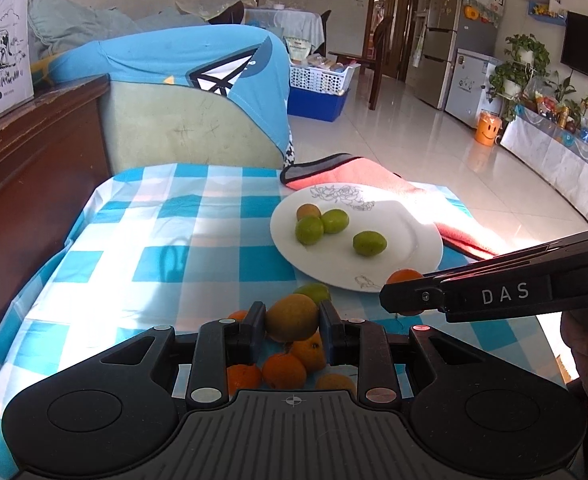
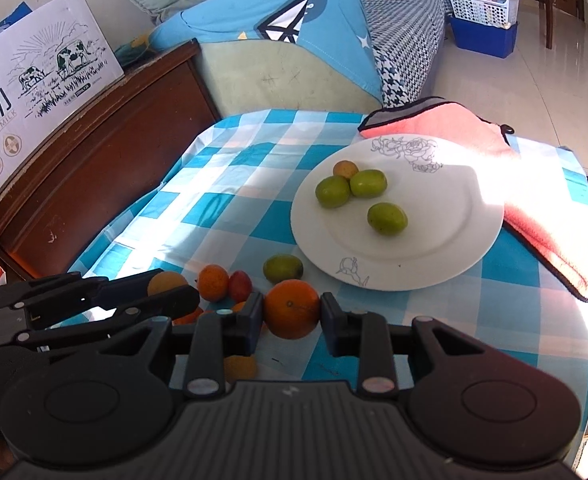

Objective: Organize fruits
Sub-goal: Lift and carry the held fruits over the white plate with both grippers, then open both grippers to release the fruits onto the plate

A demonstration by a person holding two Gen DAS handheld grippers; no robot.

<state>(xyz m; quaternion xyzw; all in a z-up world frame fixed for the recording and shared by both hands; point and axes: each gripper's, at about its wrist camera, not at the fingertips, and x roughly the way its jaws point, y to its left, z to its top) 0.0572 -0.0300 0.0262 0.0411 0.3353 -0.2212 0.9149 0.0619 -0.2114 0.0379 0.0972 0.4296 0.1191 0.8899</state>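
From the left wrist we see a blue-checked tablecloth (image 1: 166,240), a tiled floor beyond, and a white plate (image 1: 334,264) bearing green fruits beside a pink towel (image 1: 374,176). Our left gripper (image 1: 292,320) clamps a yellow-green fruit (image 1: 292,316) above loose oranges.

From the right wrist, our right gripper (image 2: 292,314) grips an orange (image 2: 292,314). A green fruit (image 2: 283,268) lies just beside the plate's rim; a milk carton (image 2: 42,76) stands far left.

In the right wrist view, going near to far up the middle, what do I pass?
Orange fruit gripped by the right gripper, loose green fruit on the checked cloth, white plate, pink towel.
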